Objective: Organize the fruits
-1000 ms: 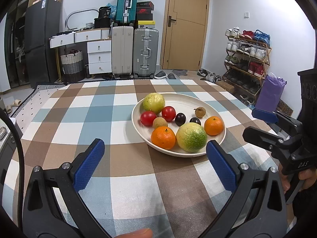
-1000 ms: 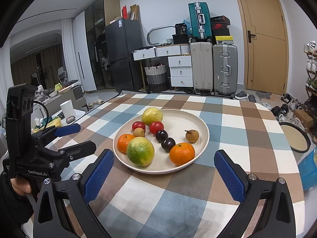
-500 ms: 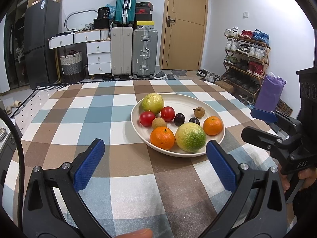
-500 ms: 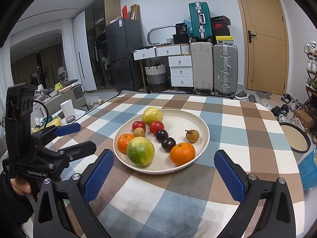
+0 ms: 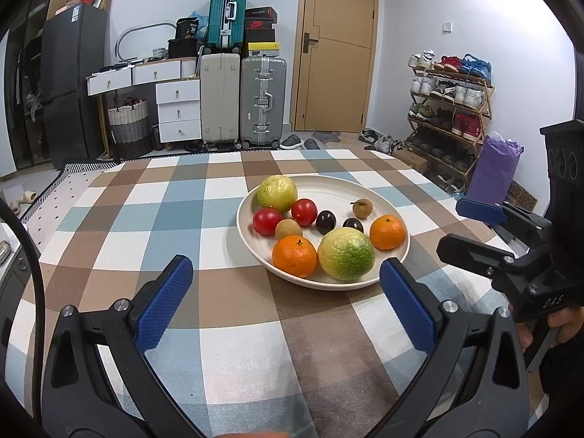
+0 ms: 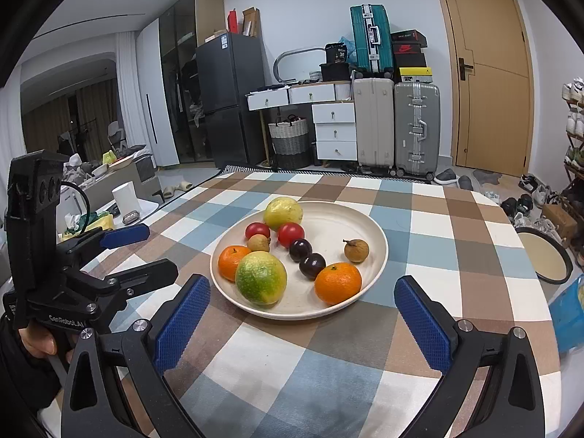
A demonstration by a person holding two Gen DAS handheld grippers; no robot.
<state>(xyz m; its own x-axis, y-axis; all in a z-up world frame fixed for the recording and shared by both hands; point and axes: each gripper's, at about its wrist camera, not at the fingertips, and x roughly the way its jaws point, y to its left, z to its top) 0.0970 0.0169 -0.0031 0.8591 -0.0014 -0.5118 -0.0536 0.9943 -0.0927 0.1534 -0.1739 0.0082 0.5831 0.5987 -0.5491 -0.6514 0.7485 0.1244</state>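
Observation:
A cream plate (image 5: 368, 191) (image 6: 350, 215) on the checked tablecloth holds two oranges (image 5: 295, 255) (image 5: 387, 231), two yellow-green citrus fruits (image 5: 346, 253) (image 5: 277, 191), two red tomatoes (image 5: 267, 221), two dark plums (image 5: 325, 222) and two small brown longans (image 5: 362, 208). My left gripper (image 5: 286, 301) hovers open just in front of the plate, nothing between its blue pads. My right gripper (image 6: 301, 323) is also open and empty, near the plate's front rim. Each gripper shows in the other's view, the right gripper (image 5: 474, 230) and the left gripper (image 6: 142, 252).
Checked tablecloth (image 5: 146, 219) stretches bare to the left of the plate. A round tray (image 6: 544, 255) lies off the table's right edge. A white cup (image 6: 126, 197) stands on a low surface at left. Suitcases (image 5: 262, 102), drawers and a shoe rack (image 5: 449, 109) line the room beyond.
The plate sits slightly lower and nearer in the left wrist view; the left gripper crept a little forward. Both grippers stay open.

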